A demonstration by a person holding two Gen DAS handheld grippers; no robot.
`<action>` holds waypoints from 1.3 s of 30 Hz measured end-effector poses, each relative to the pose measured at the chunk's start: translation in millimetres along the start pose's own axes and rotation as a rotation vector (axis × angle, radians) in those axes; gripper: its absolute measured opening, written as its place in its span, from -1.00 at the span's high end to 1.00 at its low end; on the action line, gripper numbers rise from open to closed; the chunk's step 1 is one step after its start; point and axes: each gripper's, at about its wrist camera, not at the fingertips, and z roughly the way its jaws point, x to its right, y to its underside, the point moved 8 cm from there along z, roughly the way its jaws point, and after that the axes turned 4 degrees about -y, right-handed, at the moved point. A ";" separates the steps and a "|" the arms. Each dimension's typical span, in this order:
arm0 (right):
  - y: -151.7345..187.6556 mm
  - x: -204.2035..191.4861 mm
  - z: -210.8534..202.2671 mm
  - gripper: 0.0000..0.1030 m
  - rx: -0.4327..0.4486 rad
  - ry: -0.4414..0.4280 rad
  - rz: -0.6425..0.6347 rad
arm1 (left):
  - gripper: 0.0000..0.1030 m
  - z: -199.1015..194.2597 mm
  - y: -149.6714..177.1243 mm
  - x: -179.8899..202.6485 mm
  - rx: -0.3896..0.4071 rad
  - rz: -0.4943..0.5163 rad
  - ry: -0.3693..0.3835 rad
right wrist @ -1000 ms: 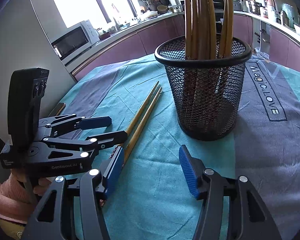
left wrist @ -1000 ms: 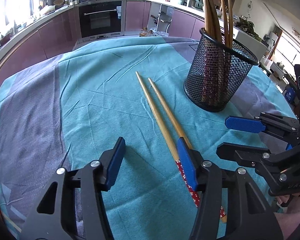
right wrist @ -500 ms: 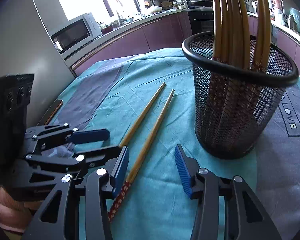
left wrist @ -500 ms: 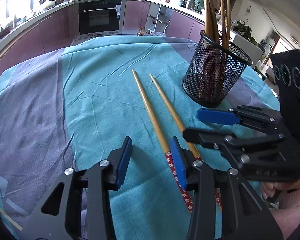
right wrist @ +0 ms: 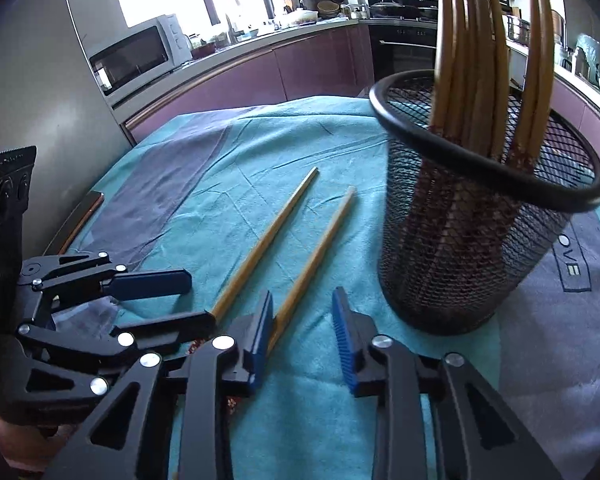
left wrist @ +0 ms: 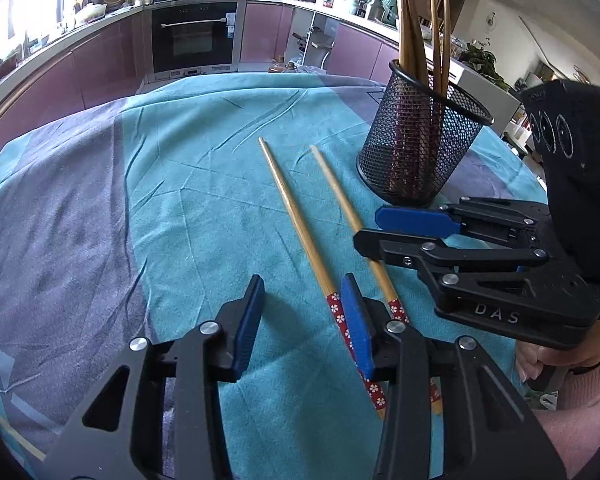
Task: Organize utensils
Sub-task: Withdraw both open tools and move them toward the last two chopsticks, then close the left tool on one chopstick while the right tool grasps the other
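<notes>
Two wooden chopsticks with red flowered ends lie side by side on the teal cloth: the left chopstick (left wrist: 296, 216) (right wrist: 268, 232) and the right chopstick (left wrist: 340, 200) (right wrist: 320, 248). My left gripper (left wrist: 302, 320) (right wrist: 202, 298) is open over the left one's red end, which runs close along its right pad without touching. My right gripper (right wrist: 302, 332) (left wrist: 380, 232) has its jaws closing. The right chopstick lies in the gap beside its left pad, and the pads do not press on it. A black mesh holder (left wrist: 420, 152) (right wrist: 460, 260) with several chopsticks stands upright just right of them.
The tablecloth (left wrist: 180, 208) is teal with grey-purple bands. The table's wooden edge (right wrist: 80, 216) shows at the left. A hand in a pink sleeve (left wrist: 560, 364) holds the right gripper. Kitchen cabinets, an oven (left wrist: 196, 40) and a microwave (right wrist: 136, 56) stand beyond the table.
Both grippers have narrowed their jaws. The right gripper has come in leftwards over the right chopstick, beside the left gripper. The holder now stands off to the right in the right wrist view.
</notes>
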 end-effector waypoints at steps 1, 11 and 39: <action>1.2 0.8 -1.3 0.52 -0.002 0.000 0.000 | 0.24 0.2 -1.4 -0.4 -0.001 -0.004 0.005; 7.6 4.1 -7.8 0.53 -0.016 0.007 -0.003 | 0.25 14.8 -26.4 3.0 -0.006 0.018 -0.003; 10.1 10.5 -12.6 0.74 -0.013 0.057 0.003 | 0.69 19.5 -17.8 0.5 -0.030 -0.035 -0.070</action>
